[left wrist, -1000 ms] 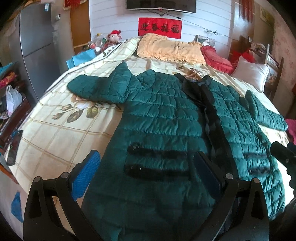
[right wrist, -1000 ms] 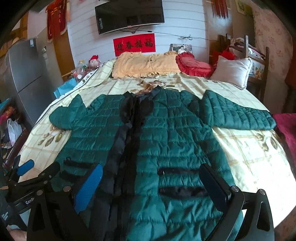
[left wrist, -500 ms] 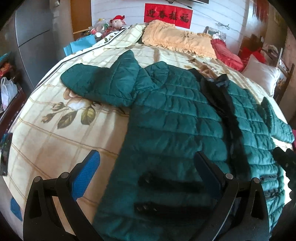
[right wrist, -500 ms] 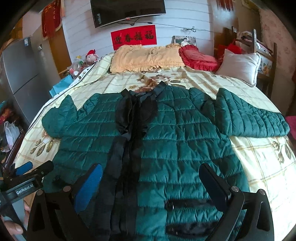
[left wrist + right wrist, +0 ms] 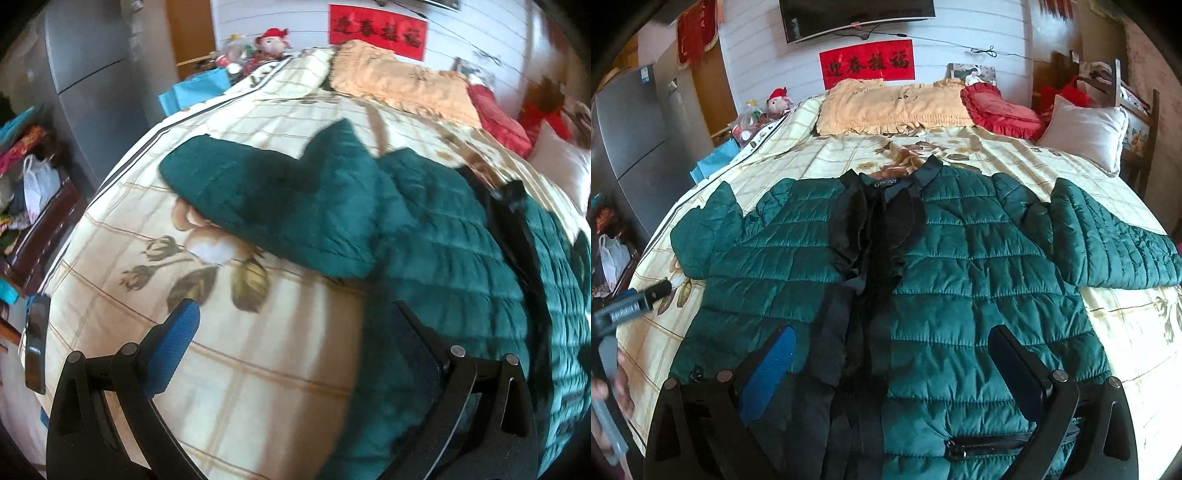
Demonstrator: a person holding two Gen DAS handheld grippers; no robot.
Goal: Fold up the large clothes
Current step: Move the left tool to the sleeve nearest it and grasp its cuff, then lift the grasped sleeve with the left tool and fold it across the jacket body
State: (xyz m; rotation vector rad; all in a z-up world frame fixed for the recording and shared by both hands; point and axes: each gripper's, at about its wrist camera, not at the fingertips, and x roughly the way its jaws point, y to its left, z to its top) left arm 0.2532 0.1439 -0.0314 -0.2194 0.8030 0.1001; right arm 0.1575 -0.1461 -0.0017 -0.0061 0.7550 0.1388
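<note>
Jacket [image 5: 960, 266] collar label [image 5: 885, 183]: "GROLY", roughly.

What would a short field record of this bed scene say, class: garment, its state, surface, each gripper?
garment: green quilted jacket, black front placket
state: spread flat, front up, both sleeves out sideways, unfolded
surface: floral checked bedspread
left gripper: open, over the bedspread at the jacket's side edge
right gripper: open, above the jacket's lower front
bed head: yellow pillow, red cushion

Black fingers [image 5: 1019, 362], blue pads [image 5: 768, 373], silver screws.
</note>
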